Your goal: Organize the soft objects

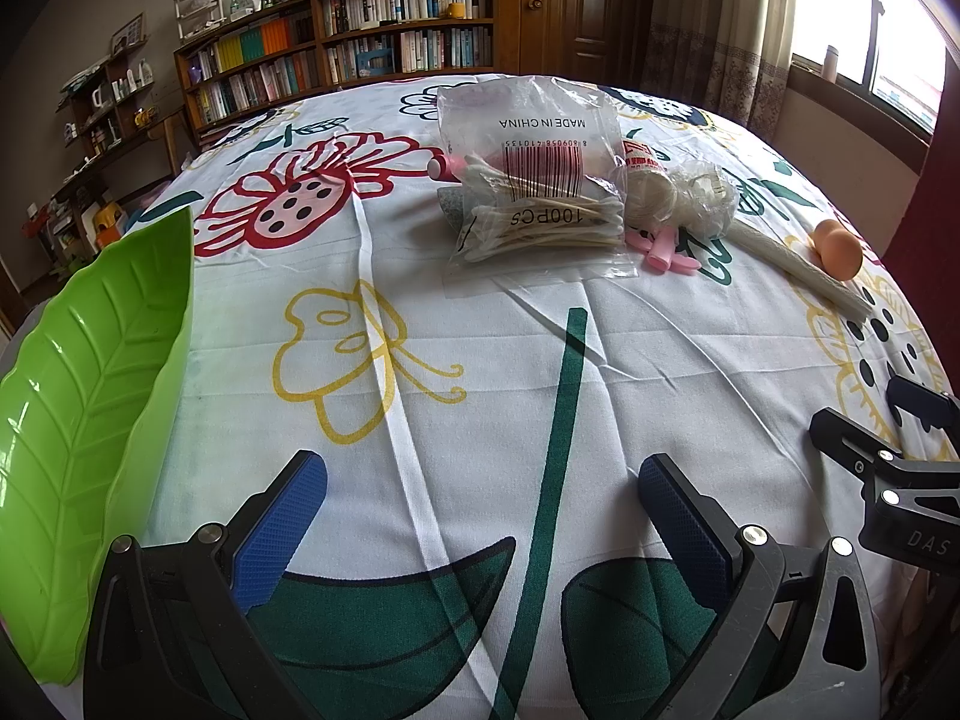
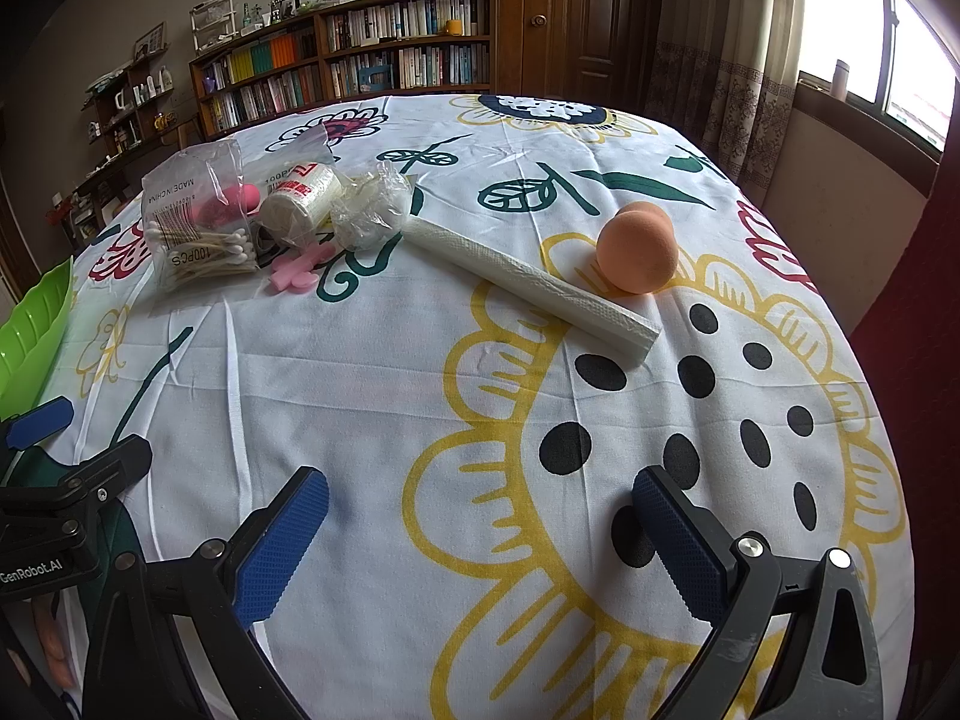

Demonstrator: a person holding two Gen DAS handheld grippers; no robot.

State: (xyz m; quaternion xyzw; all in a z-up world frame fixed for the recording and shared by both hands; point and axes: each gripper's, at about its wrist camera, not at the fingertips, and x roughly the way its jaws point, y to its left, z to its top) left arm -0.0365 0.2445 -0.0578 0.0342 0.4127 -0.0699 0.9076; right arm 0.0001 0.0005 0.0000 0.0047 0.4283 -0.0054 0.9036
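- On the bed, lying over a flowery cloth (image 2: 372,396), white with red, yellow and green drawings.
- Hovering low over the cloth: left gripper (image 1: 480,516), jaws spread wide, blue pads (image 1: 282,528) holding nothing.
- Hovering just beside it: right gripper (image 2: 480,522), jaws also wide apart, nothing between the blue pads (image 2: 678,546).
- Peeking into each other's view: right gripper at the right edge of the left view, left gripper at the left edge of the right view.
- Sitting at the far left, near the left gripper: green leaf tray (image 1: 72,420), shaped like a leaf with veins.
- Lying in a little heap farther up the cloth: bag of swabs (image 1: 534,204), clear, with a bar code and "100PCS" printed on it.
- Poking out behind the bag: pink sponge (image 2: 231,199).
- Leaning just beside the bag: gauze roll (image 2: 303,199) with red print on its wrapper.
- Resting next to the roll: crinkly clear bag (image 2: 369,210) with white stuff inside.
- Lying flat in front of the heap: pink foam piece (image 2: 297,267).
- Stretching away from the heap toward the right: long white roll (image 2: 534,291), lying slanted.
- Standing just beside that roll: orange sponge (image 2: 636,252), egg shaped.
- Showing far behind the bed: bookshelf (image 2: 372,54), wooden door (image 2: 540,18), curtain (image 2: 738,60) and bright window (image 2: 900,60).
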